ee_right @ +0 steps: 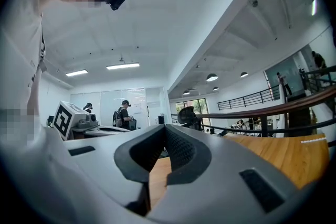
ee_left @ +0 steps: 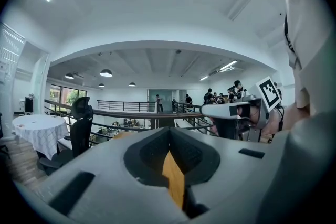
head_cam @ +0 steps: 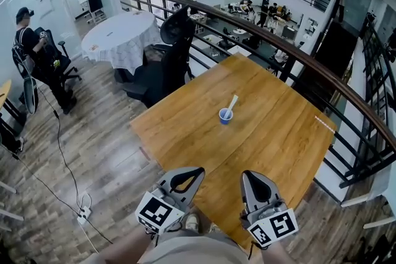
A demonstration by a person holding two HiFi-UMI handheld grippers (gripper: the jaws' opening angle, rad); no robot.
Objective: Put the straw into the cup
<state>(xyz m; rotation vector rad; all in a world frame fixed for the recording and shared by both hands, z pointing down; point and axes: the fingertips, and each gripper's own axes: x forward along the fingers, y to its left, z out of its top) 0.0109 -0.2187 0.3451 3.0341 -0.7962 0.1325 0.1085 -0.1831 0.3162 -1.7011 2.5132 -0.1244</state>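
On the wooden table [head_cam: 272,139] stands a small blue cup [head_cam: 226,116], near the table's middle. A white straw [head_cam: 232,104] sticks out of it and leans to the right. Both grippers are held low at the table's near edge, well short of the cup. My left gripper [head_cam: 197,171] [ee_left: 169,131] is shut with nothing between its jaws. My right gripper [head_cam: 247,175] [ee_right: 165,128] is also shut and empty. Neither gripper view shows the cup. Each gripper appears in the other's view, pointing level over the table.
A thin white strip, maybe a second straw [head_cam: 324,123] [ee_right: 314,140], lies at the table's right edge. Black office chairs [head_cam: 167,59] stand at the far left corner. A dark railing [head_cam: 322,68] runs behind the table. A person [head_cam: 37,52] stands far left.
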